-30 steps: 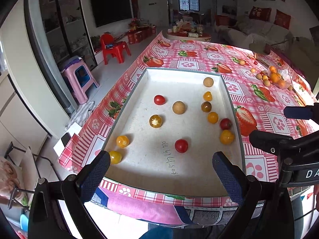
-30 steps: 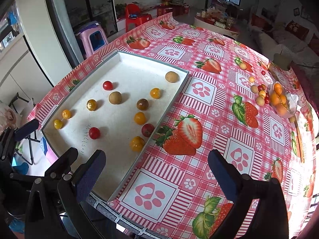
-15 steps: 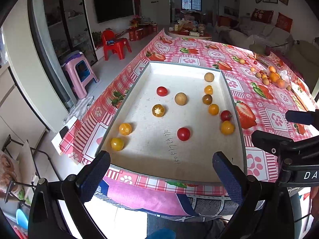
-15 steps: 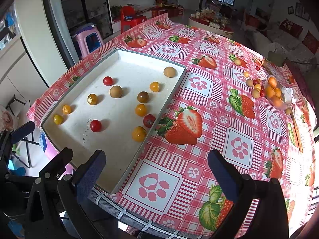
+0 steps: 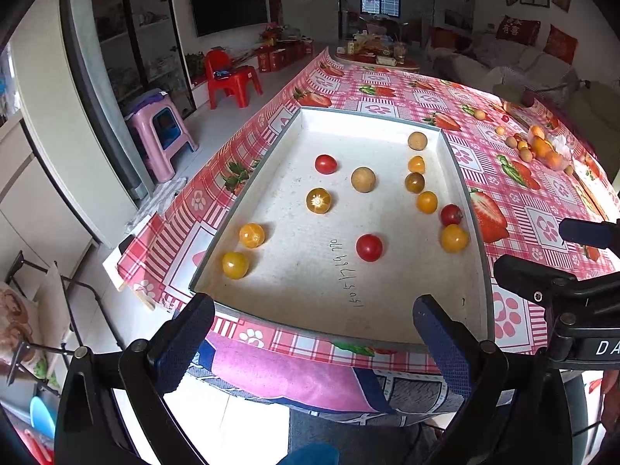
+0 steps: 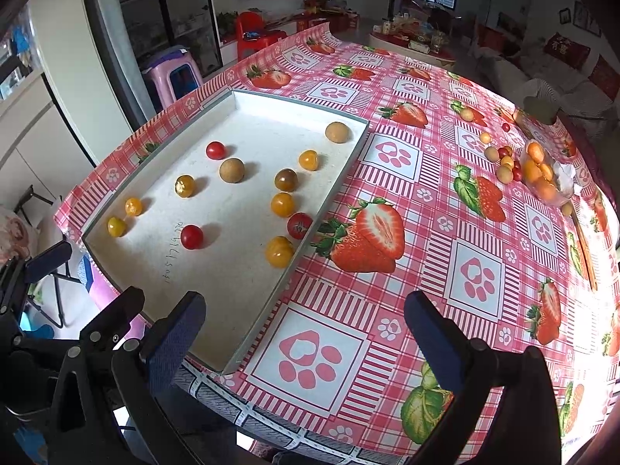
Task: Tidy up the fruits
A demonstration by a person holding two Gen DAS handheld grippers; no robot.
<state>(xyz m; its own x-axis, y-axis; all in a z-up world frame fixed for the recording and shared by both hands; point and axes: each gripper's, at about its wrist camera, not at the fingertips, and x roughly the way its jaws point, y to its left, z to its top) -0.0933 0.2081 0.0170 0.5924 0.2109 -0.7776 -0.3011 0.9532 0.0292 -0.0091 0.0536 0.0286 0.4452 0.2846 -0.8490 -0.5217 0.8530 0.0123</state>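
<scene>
Left wrist view looks down a shallow white tray [image 5: 461,162] on the strawberry-print tablecloth [image 6: 387,147], with small round fruits scattered apart inside: three glossy red tomatoes, one at [image 5: 369,247], several yellow-orange ones such as [image 5: 235,264], one dark brownish tomato [image 5: 414,182], and two dull tan longans [image 5: 363,179]. More fruit sits well apart near the table's far right edge, by a clear bag of oranges [image 6: 542,174]. The left gripper [image 5: 316,339] and right gripper [image 6: 306,335] both hang at the near table edge, jaws spread wide, holding nothing.
</scene>
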